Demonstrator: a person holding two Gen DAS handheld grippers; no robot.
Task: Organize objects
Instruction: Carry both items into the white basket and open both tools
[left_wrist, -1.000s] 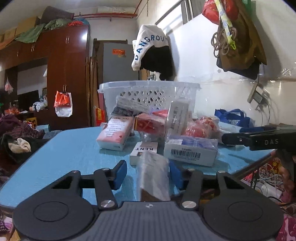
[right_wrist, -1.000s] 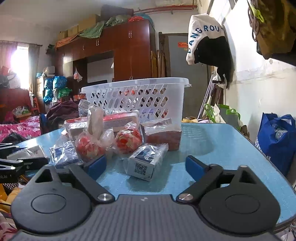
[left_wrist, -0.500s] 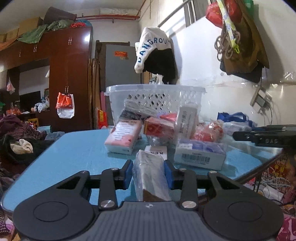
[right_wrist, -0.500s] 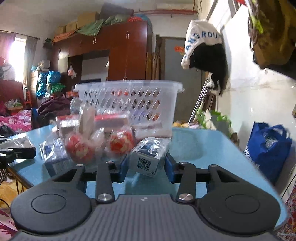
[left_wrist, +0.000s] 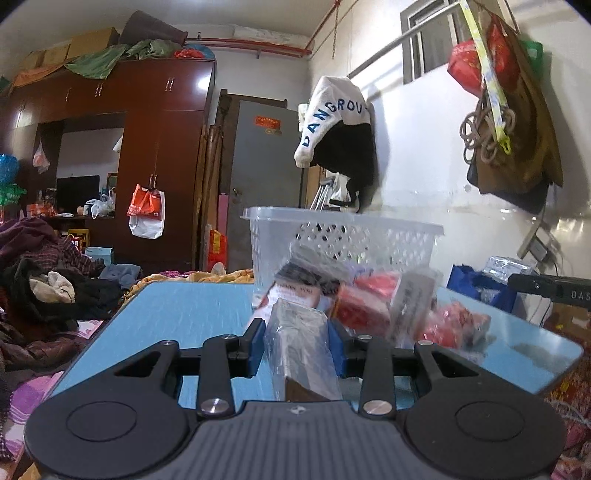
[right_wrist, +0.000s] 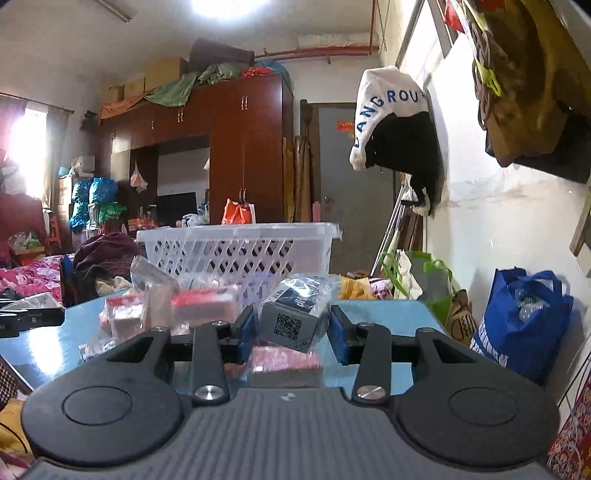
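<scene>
My left gripper (left_wrist: 295, 341) is shut on a plastic-wrapped brown packet (left_wrist: 299, 350) and holds it above the blue table (left_wrist: 184, 314). My right gripper (right_wrist: 293, 332) is shut on a plastic-wrapped blue and white box with a QR code (right_wrist: 295, 314), lifted off the table (right_wrist: 384, 314). A white lattice basket (left_wrist: 343, 240) stands at the far end of the table; it also shows in the right wrist view (right_wrist: 240, 251). A pile of wrapped boxes and red packets (left_wrist: 373, 299) lies in front of the basket, also in the right wrist view (right_wrist: 177, 306).
A blue bag (right_wrist: 521, 325) and a green bag (right_wrist: 424, 280) sit on the floor by the right wall. Clothes hang on the wall (right_wrist: 399, 118). Piled clothes (left_wrist: 44, 291) lie left of the table. The other gripper's tip (left_wrist: 550, 288) shows at the right.
Both grippers closed on their items, the left on the brown packet and the right on the QR-code box, and lifted them off the table toward the basket.
</scene>
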